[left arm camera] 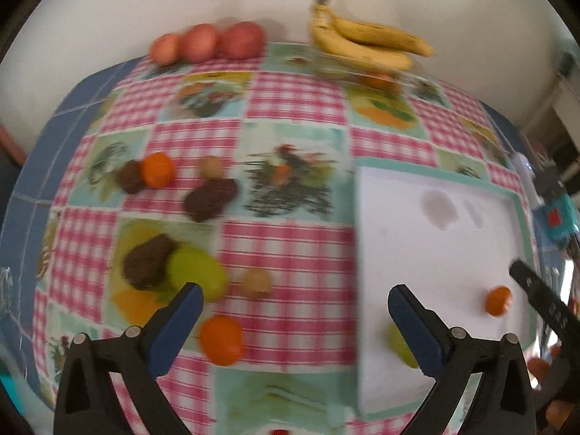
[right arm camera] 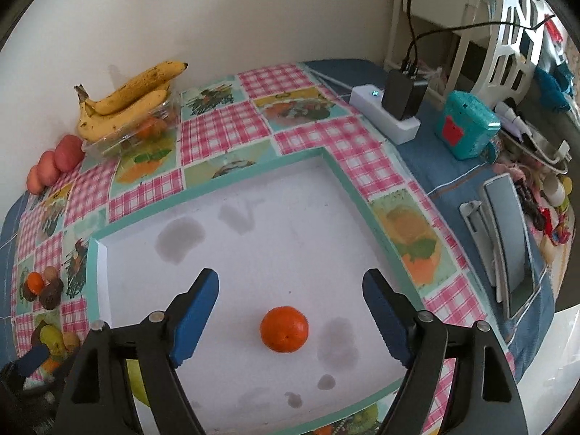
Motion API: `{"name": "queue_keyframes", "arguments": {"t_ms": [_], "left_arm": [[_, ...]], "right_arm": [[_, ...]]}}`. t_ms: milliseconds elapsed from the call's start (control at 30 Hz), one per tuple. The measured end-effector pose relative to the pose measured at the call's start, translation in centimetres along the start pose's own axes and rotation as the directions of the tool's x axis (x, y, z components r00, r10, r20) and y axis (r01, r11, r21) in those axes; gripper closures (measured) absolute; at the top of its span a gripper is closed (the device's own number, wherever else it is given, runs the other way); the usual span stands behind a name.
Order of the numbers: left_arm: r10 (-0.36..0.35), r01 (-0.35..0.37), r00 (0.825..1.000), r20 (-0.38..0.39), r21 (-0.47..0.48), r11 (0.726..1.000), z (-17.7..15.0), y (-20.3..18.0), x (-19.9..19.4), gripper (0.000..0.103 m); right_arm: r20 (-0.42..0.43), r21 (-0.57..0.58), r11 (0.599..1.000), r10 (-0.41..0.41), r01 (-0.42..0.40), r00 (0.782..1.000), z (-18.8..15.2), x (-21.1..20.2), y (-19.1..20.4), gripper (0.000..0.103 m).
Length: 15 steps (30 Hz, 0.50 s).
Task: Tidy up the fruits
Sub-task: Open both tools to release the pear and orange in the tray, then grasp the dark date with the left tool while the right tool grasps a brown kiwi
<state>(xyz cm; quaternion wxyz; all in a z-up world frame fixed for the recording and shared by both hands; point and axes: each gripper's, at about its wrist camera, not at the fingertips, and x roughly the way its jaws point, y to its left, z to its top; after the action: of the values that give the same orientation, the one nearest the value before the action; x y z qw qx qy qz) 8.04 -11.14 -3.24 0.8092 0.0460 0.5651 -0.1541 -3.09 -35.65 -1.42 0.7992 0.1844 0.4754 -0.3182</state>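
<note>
in the white tray (right arm camera: 253, 195), a tangerine (right arm camera: 284, 329) lies free below the wide-open right hand-held gripper (right arm camera: 291, 320).

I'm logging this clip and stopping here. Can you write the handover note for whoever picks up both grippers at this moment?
Left gripper: open, empty, above the tablecloth beside the tray.
Right gripper: open, empty, above the orange lying in the white tray.
Done: that orange and a green fruit at the tray's near left edge are in the tray.
Left: on the cloth, two oranges, a green fruit, several dark brown fruits and two small tan ones. By the wall, three red fruits and bananas on a clear container.
</note>
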Motion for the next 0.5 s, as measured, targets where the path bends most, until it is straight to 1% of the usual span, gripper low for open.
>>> {"name": "queue_keyframes", "arguments": {"t_ms": [100,200,367,433,500], "left_arm": [[0.011,-0.011,1.0,0.0,-0.064,0.998,0.5,2.6,0.0,0.0],[0.043,-0.041,0.999,0.017,-0.1,0.994,1.1,4.9,-0.6,0.0],[0.104,-0.093,0.992,0.066,-0.153,0.984,1.8,8.7,-2.0,0.0],[0.114,-0.099,0.991,0.075,-0.182,0.978,2.0,10.2,-2.4,0.0],[0.129,-0.11,0.988,0.08,-0.201,0.973,2.1,11.4,-2.6,0.0]], "right_arm": [[-0.025,-0.012,1.0,0.007,-0.007,1.0,-0.3,0.4,0.3,0.021],[-0.055,-0.029,0.999,0.025,-0.026,0.998,-0.6,0.9,0.8,0.021],[-0.052,-0.031,0.998,0.057,-0.058,0.997,-0.9,0.8,1.4,0.021],[-0.039,-0.052,0.997,0.054,-0.056,0.998,-1.1,0.5,1.8,0.021],[-0.024,-0.101,0.994,0.031,-0.034,0.999,-1.4,0.2,2.6,0.021]]}}
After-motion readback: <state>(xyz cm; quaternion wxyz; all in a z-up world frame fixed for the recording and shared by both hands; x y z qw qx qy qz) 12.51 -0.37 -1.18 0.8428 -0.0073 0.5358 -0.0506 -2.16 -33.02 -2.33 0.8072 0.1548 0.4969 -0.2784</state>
